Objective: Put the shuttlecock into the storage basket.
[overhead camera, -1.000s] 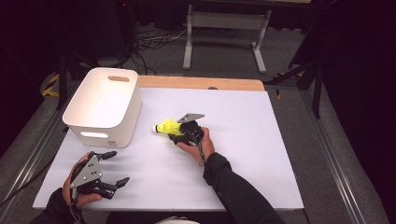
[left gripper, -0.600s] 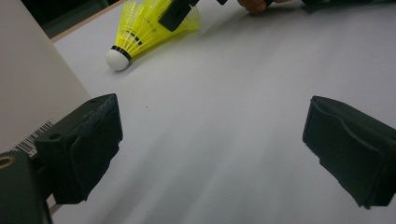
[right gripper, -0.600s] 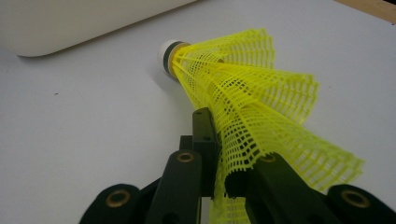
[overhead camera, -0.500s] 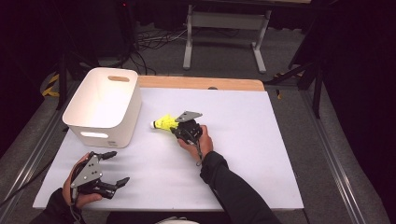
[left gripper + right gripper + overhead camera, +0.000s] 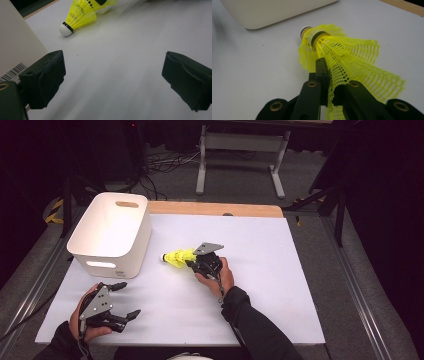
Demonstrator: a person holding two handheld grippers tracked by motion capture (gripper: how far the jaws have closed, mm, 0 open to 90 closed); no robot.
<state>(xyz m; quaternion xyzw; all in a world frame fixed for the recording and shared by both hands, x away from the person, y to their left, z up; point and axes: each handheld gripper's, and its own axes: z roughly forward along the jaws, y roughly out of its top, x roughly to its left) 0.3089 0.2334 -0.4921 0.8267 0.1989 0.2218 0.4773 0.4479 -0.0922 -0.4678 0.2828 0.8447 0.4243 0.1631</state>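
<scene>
A yellow plastic shuttlecock (image 5: pixel 176 256) lies on the white table cover, its white cork pointing toward the bin. My right gripper (image 5: pixel 190 263) is shut on its mesh skirt. In the right gripper view the black jaws (image 5: pixel 329 75) pinch the skirt of the shuttlecock (image 5: pixel 347 57), and a second band behind the cork suggests two nested ones. My left gripper (image 5: pixel 127 299) rests near the front left of the table, open and holding nothing. In the left gripper view the wide-apart pads (image 5: pixel 112 80) frame bare table, with the shuttlecock (image 5: pixel 80 15) farther off.
A white plastic bin (image 5: pixel 107 257) with handle slots stands at the back left, close to the shuttlecock; its wall (image 5: pixel 15 42) is beside my left jaw and its base (image 5: pixel 269 10) lies ahead of the right gripper. The table's wooden far edge (image 5: pixel 215 209) borders dark floor with cables.
The right gripper and the shuttlecock have shifted slightly to the left, the cork now pointing at the bin. The left gripper has kept still.
</scene>
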